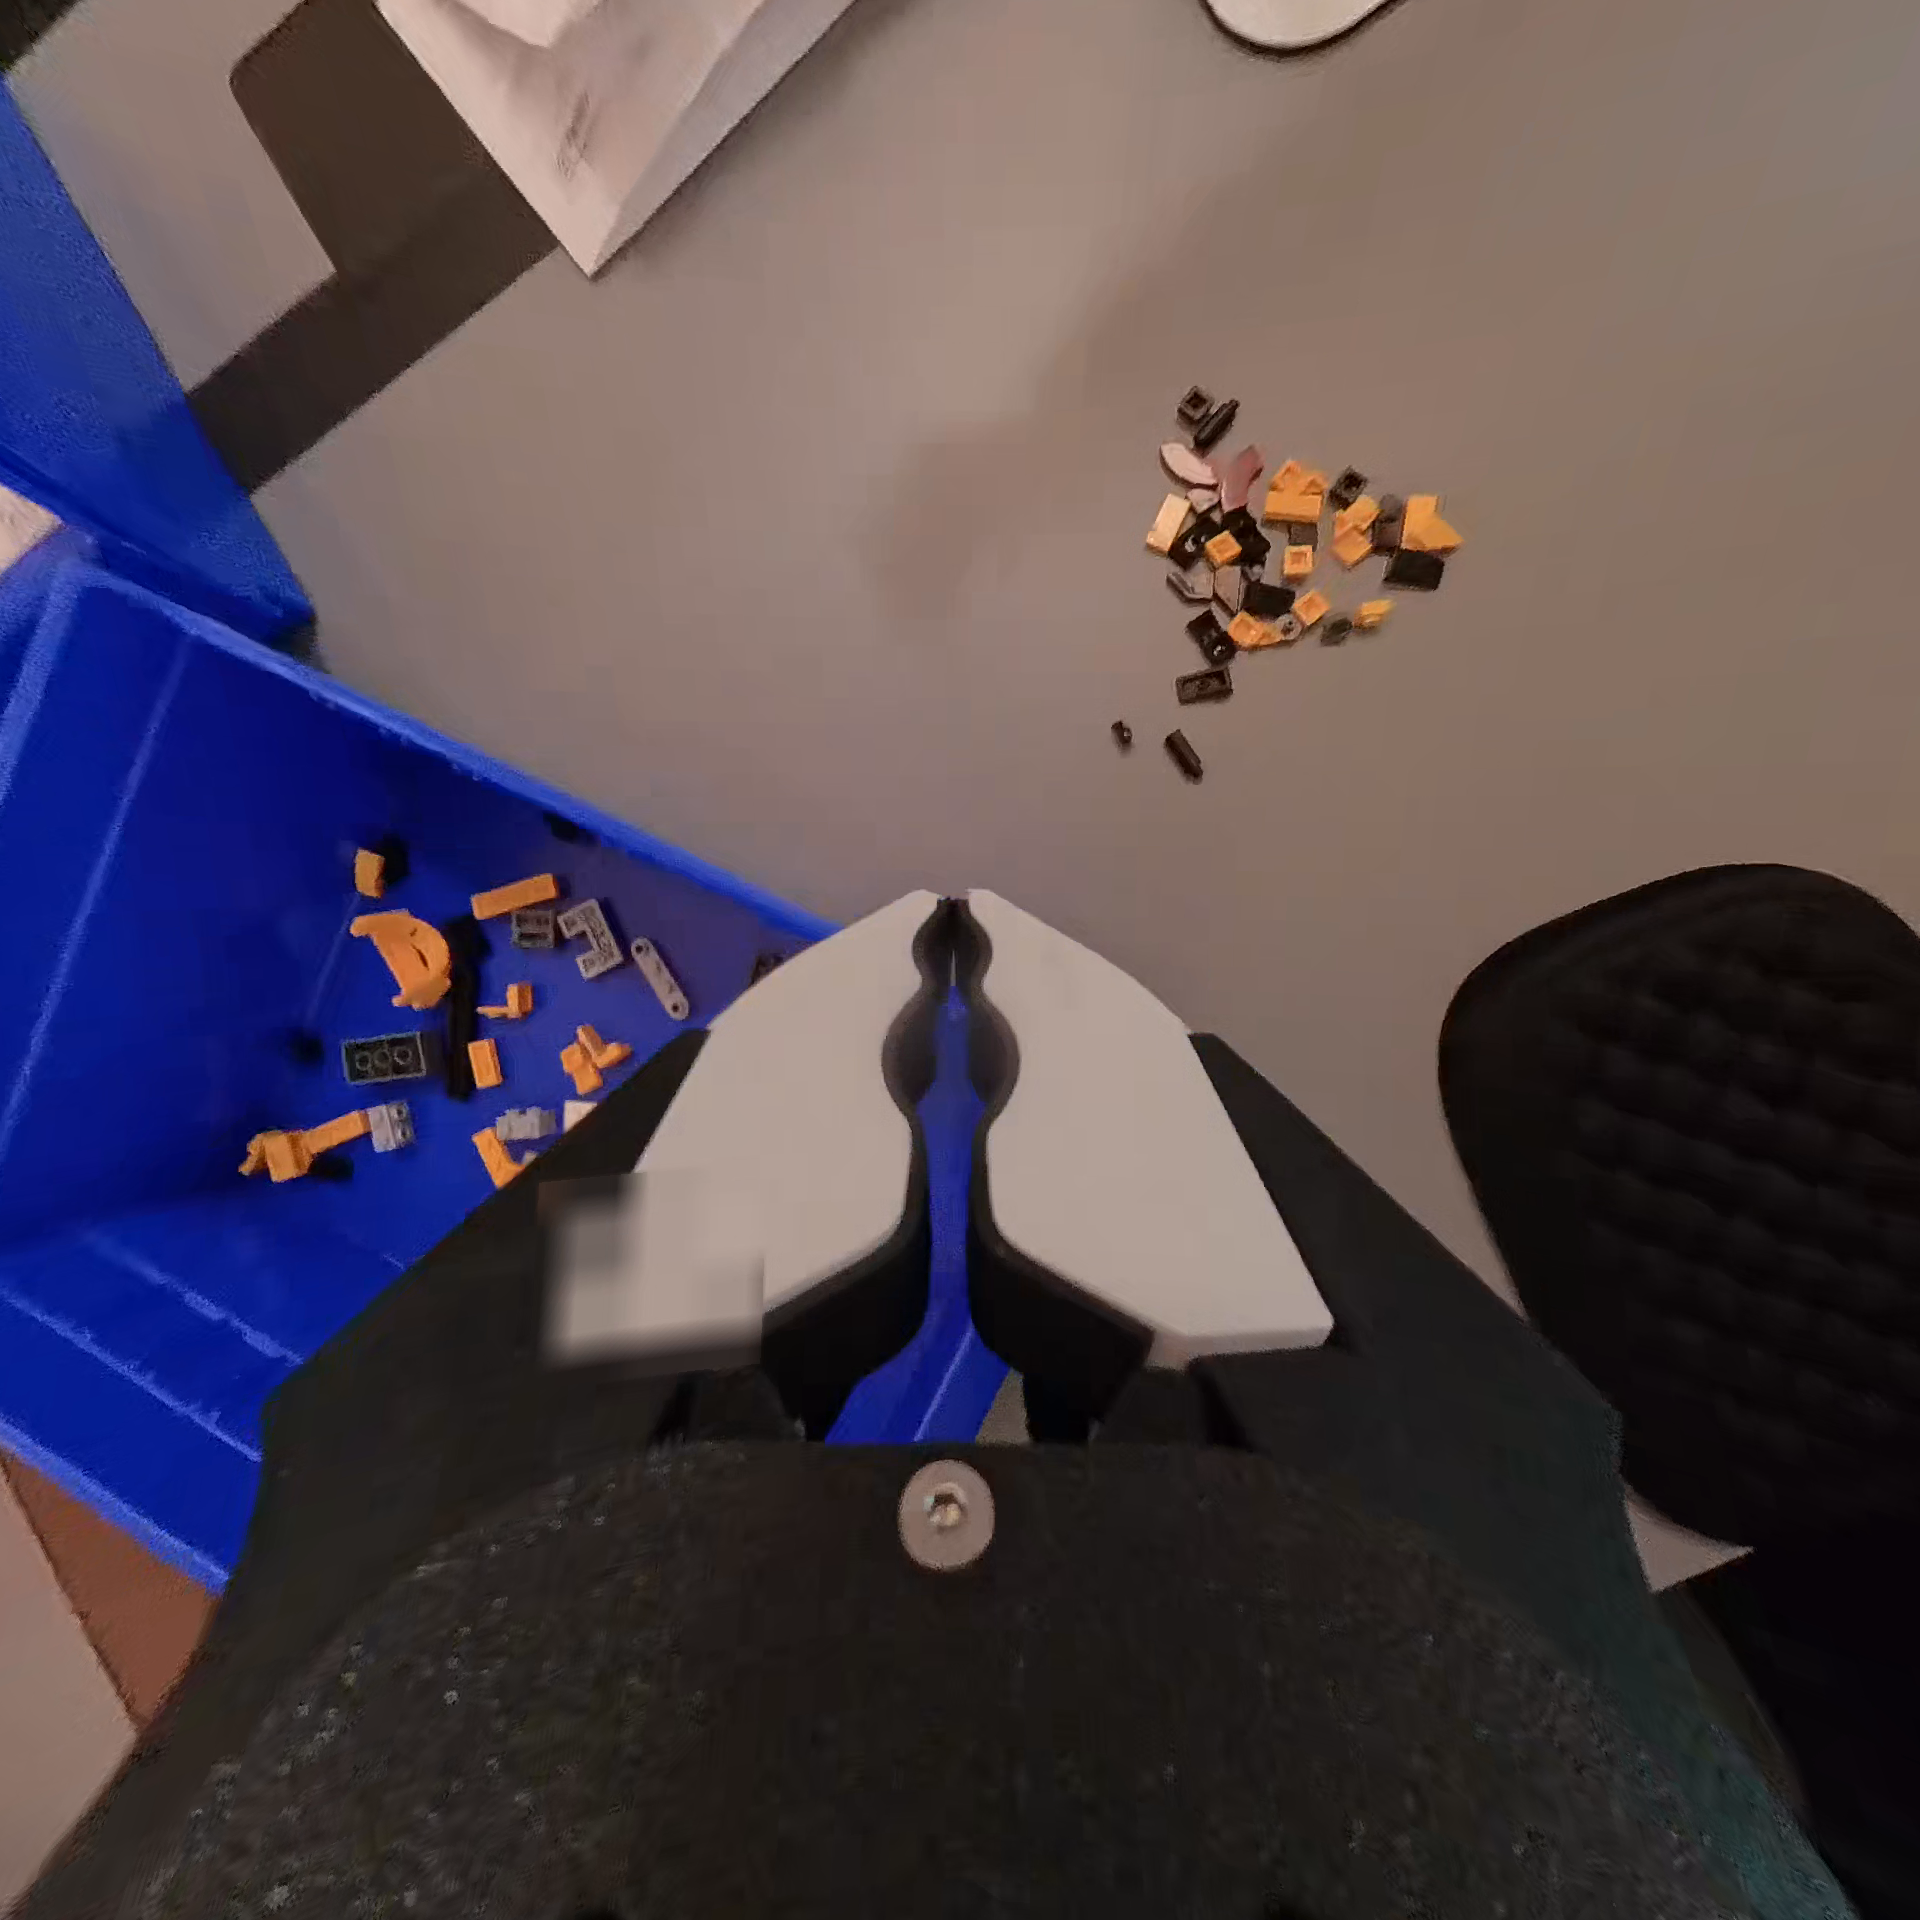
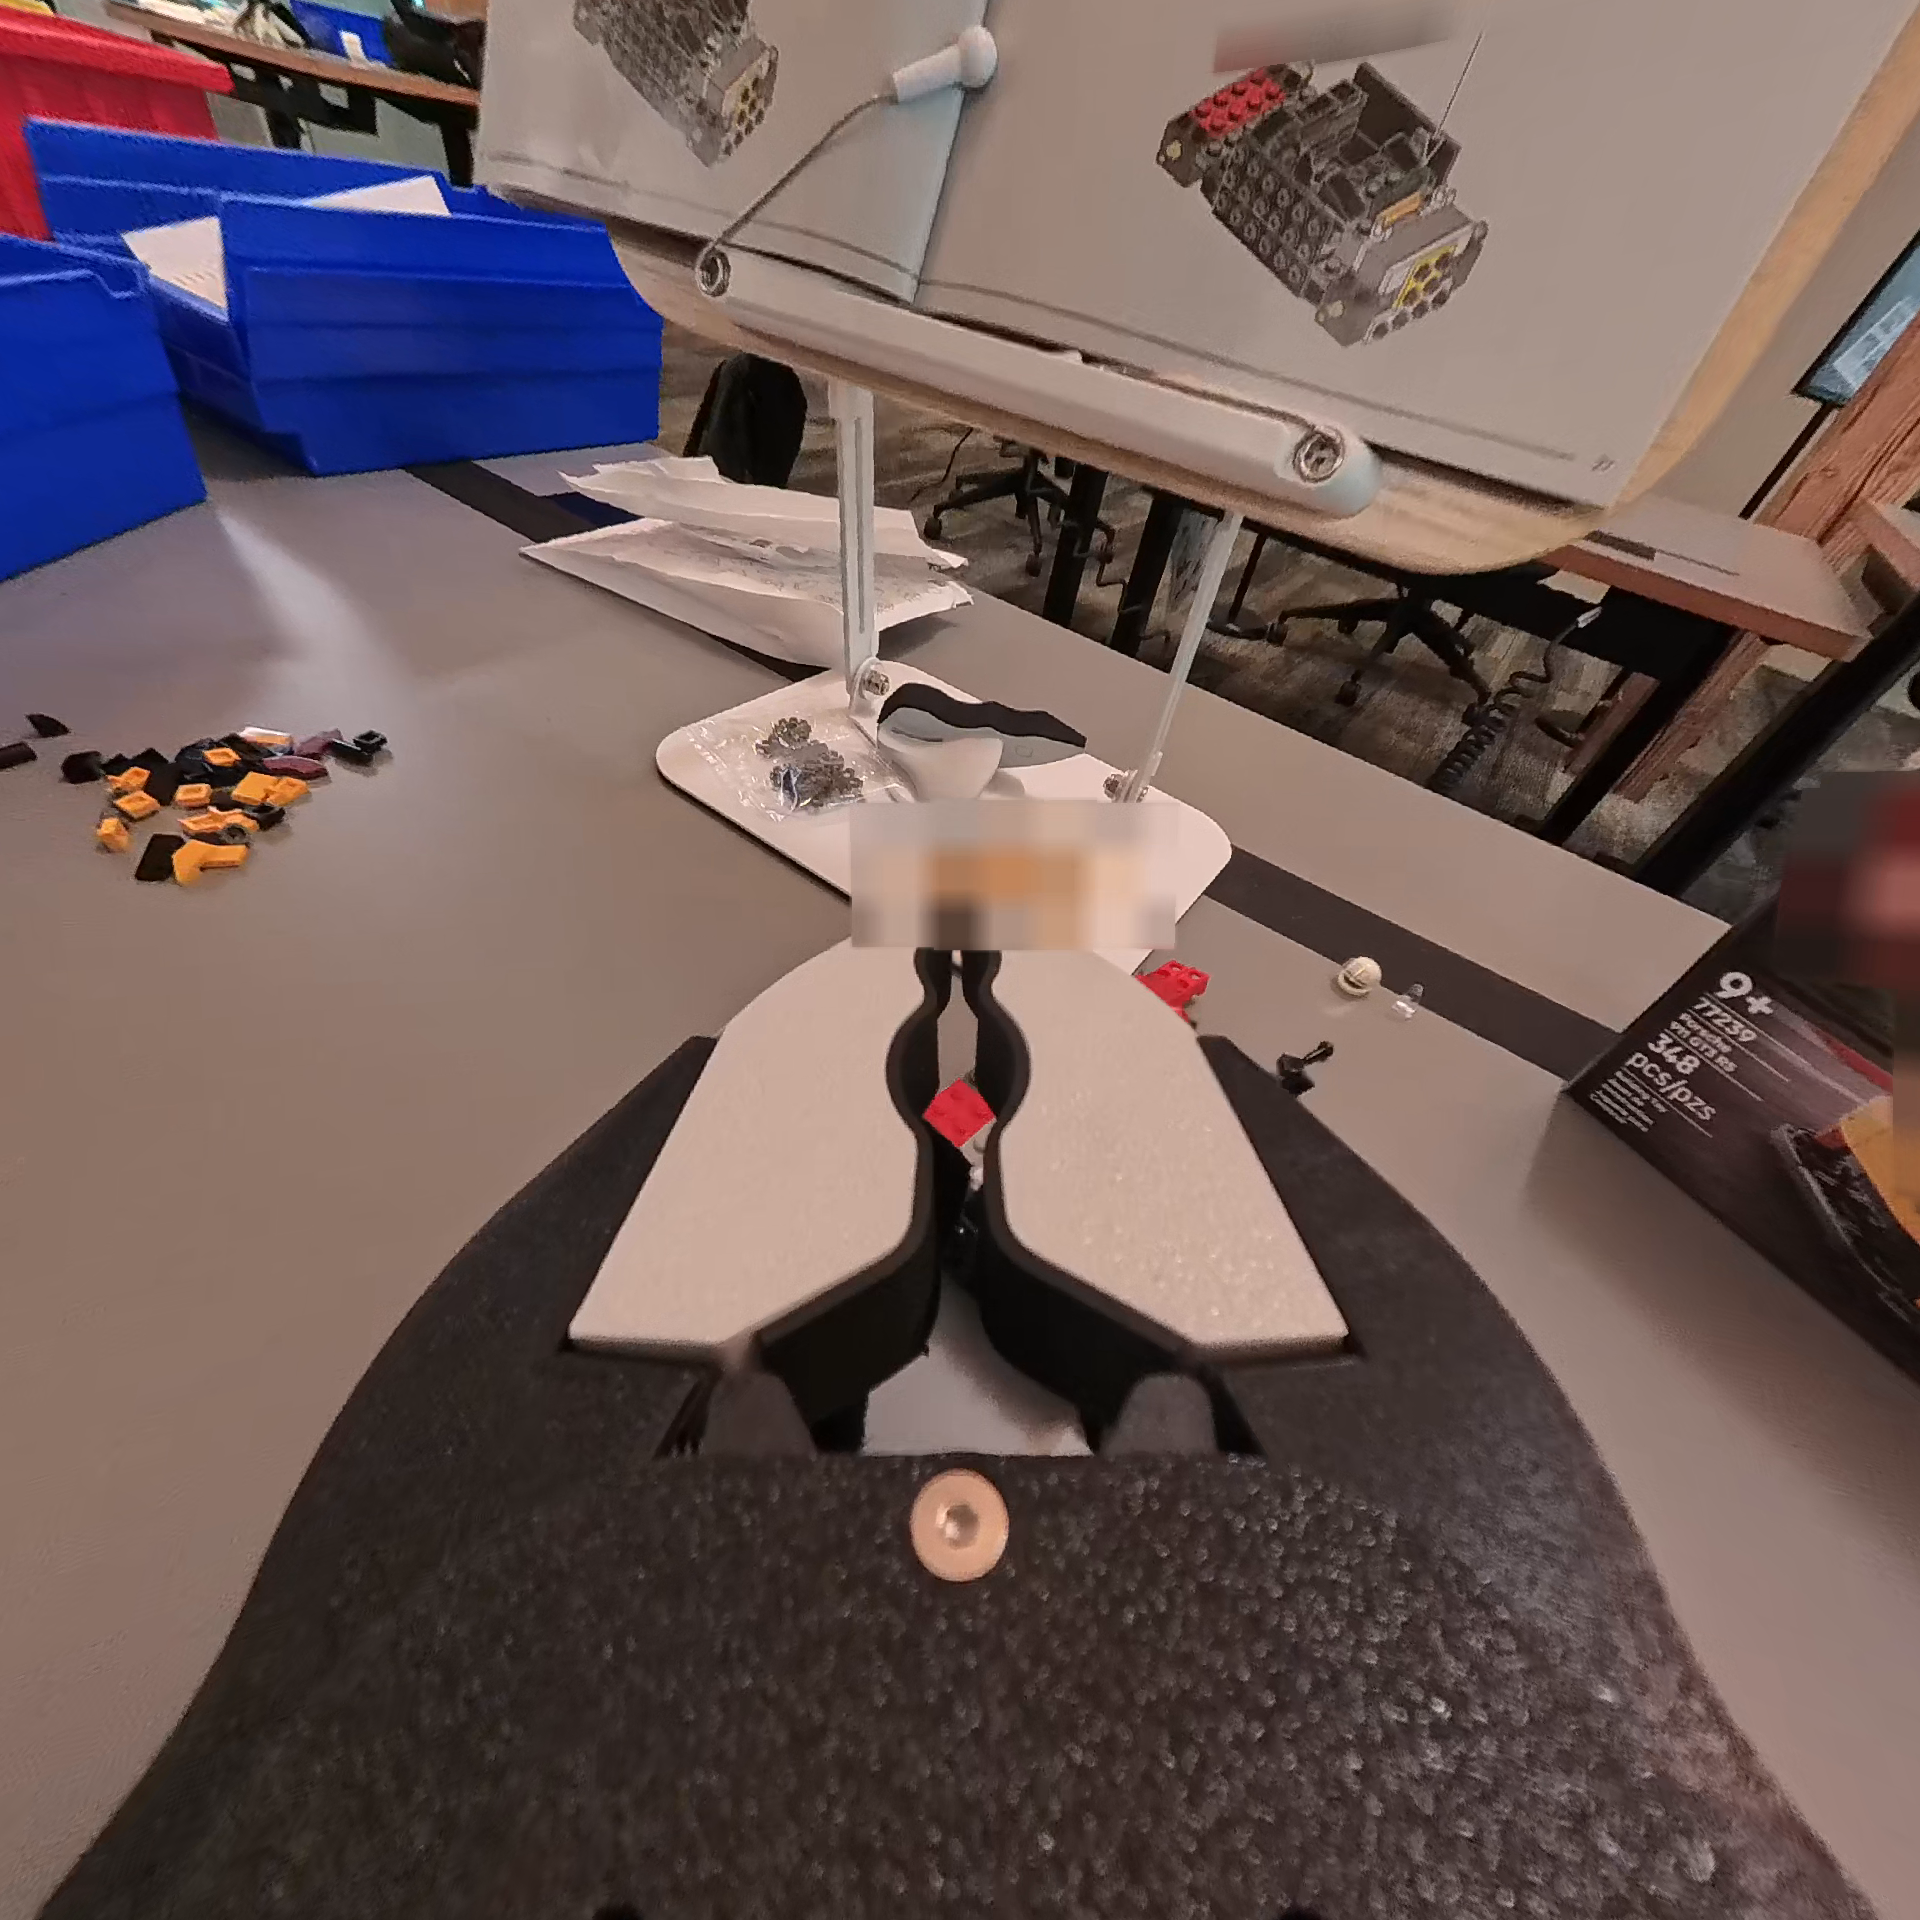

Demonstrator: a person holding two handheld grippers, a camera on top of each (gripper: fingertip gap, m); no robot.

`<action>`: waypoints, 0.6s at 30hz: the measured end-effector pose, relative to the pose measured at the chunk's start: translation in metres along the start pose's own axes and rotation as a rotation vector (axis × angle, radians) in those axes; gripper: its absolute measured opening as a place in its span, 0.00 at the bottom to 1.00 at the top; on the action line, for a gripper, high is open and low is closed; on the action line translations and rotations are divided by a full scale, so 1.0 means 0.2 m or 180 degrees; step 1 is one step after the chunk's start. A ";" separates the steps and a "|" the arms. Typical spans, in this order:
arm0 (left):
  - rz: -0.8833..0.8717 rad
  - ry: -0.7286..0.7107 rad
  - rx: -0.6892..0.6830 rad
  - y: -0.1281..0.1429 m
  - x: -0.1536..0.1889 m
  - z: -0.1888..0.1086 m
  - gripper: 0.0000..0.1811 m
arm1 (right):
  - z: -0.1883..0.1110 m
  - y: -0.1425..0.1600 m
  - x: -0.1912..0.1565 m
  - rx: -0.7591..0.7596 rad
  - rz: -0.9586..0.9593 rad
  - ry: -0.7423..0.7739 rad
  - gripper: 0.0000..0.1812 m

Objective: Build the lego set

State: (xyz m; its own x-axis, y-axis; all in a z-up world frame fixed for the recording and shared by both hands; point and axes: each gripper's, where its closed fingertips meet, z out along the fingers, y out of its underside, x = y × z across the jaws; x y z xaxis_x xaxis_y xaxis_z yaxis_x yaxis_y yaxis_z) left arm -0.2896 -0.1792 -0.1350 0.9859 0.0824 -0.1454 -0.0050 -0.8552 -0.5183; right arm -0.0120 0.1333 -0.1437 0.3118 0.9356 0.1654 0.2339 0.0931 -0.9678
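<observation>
In the left wrist view my left gripper (image 1: 951, 906) is shut, its tips together with nothing clear between them. It hovers over the near rim of a blue bin (image 1: 208, 727) that holds loose orange, grey and black Lego pieces (image 1: 416, 956). A pile of orange and black pieces (image 1: 1288, 540) lies on the grey table ahead; it also shows in the right wrist view (image 2: 197, 795). My right gripper (image 2: 954, 951) is low over the table. Its fingertips are hidden behind a blurred patch. A red brick (image 2: 961, 1110) lies on the table below its fingers, and another red piece (image 2: 1174, 982) lies to their right.
An open instruction booklet (image 2: 1143, 208) sits on a white stand whose base (image 2: 1195, 842) holds a bag of small parts (image 2: 810, 764). A set box (image 2: 1766, 1122) is at the right. Blue bins (image 2: 416, 312) and papers (image 2: 748, 561) lie at the left back. A black chair (image 1: 1704, 1143) stands by the table edge. There is about 40 cm between the tips of the two grippers.
</observation>
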 end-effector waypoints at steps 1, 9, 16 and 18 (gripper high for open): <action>0.0031 -0.0030 -0.0003 -0.02 0.00 0.00 0.00 | -0.01 -0.01 0.00 0.0022 -0.0005 0.0007 0.00; -0.0247 -0.0306 0.0031 0.01 -0.16 -0.04 0.00 | -0.03 -0.02 0.02 0.0067 0.0039 0.0012 0.01; -0.0657 -0.0119 -0.0314 0.27 -0.35 0.20 0.06 | 0.00 0.02 0.01 -0.0020 0.0021 0.0003 0.00; -0.0583 0.0055 -0.0440 0.34 -0.36 0.30 0.10 | 0.01 0.03 0.00 -0.0061 0.0001 0.0015 0.01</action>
State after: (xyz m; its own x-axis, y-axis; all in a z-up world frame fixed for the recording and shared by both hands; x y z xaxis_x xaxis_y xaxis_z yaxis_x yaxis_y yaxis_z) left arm -0.3715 -0.2132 -0.2111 0.9710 0.2350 -0.0445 0.1961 -0.8888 -0.4142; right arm -0.0119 0.1337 -0.1496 0.3163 0.9340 0.1662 0.2514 0.0864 -0.9640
